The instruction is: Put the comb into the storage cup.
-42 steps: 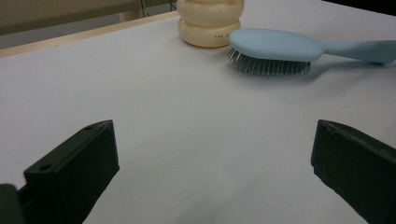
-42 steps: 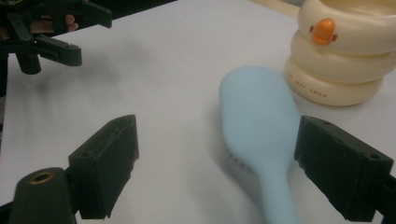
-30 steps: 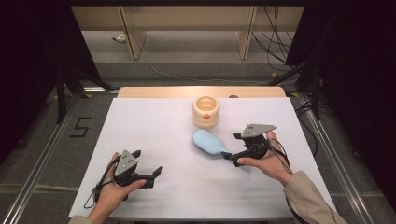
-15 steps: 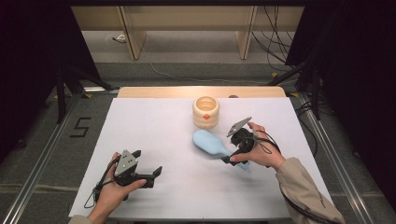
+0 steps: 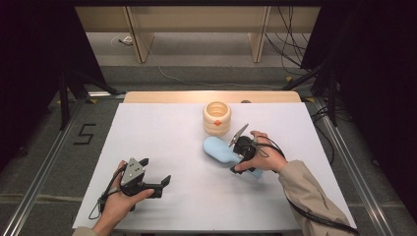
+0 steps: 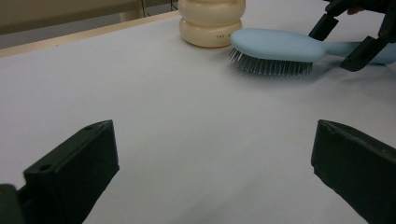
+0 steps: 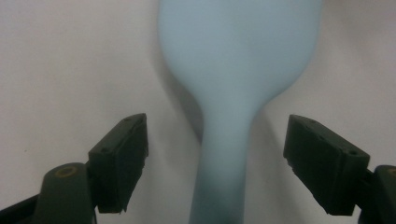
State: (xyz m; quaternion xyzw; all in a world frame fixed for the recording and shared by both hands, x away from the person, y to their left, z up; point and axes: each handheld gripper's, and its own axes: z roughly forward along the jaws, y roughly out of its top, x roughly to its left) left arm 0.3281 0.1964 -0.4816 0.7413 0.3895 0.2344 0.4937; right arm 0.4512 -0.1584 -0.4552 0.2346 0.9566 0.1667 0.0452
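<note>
Hairbrush: pale blue, bristles down on the white worktop, just in front of the cream ribbed jar.
Handle: runs between the two jaws of the right claw — untouched on both sides.
Right claw: apart, straddling the handle.
Left claw: apart, holding nothing, well apart from the hairbrush near the worktop's front edge.

The left hand holds its black two-jaw left claw low and level, jaws wide apart. The right hand tips the black right claw steeply downward, jaws spread.
</note>
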